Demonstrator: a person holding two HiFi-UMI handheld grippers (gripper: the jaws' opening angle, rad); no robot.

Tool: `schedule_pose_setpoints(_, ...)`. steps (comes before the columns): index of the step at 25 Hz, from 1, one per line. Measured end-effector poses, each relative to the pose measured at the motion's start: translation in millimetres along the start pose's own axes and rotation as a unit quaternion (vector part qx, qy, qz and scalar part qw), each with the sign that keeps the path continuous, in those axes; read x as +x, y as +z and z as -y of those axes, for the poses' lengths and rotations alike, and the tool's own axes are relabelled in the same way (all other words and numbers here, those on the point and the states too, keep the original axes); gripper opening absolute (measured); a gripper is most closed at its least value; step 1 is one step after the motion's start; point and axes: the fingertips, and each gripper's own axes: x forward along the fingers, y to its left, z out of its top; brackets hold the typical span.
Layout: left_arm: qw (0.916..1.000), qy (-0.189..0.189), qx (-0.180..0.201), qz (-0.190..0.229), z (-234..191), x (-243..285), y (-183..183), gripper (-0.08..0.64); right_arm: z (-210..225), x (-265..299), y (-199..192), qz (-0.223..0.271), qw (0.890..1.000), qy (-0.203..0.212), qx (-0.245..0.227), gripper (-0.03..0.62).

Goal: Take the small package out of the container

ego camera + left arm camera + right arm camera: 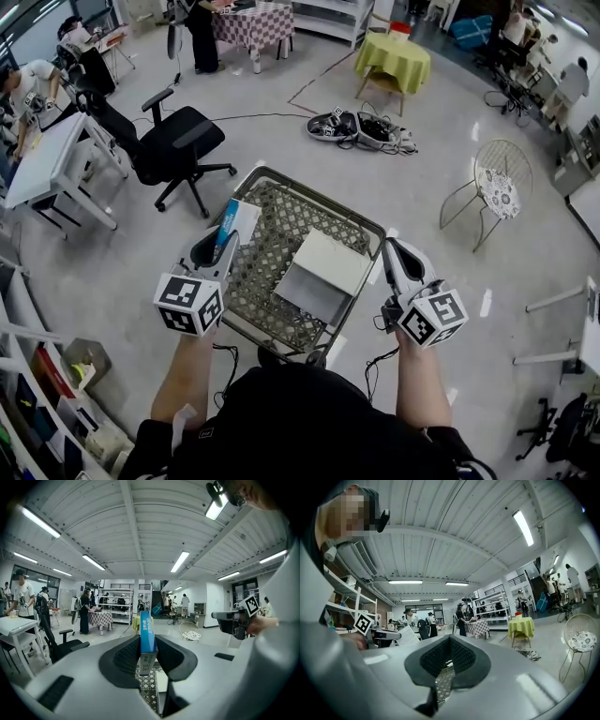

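Small package, a thin flat carton with a blue edge and white face, clamped edge-on in the left gripper, at centre-left of the head view, over the left rim of the wire-mesh container; judged light and stiff, its skin smooth and apt to slip, its walls crushable; best pinched across the narrow thickness near one end, as here; right gripper closed on nothing, at the container's right edge; one white box lies inside the container.
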Motion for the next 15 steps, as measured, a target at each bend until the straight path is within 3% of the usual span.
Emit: schedule_pose_setpoints(15, 1.0000, -0.005, -0.002, -0.005, -0.6, -0.4, -3.8, 0.094, -5.9, 4.6, -9.3, -0.007, 1.000, 0.006, 0.015, 0.008)
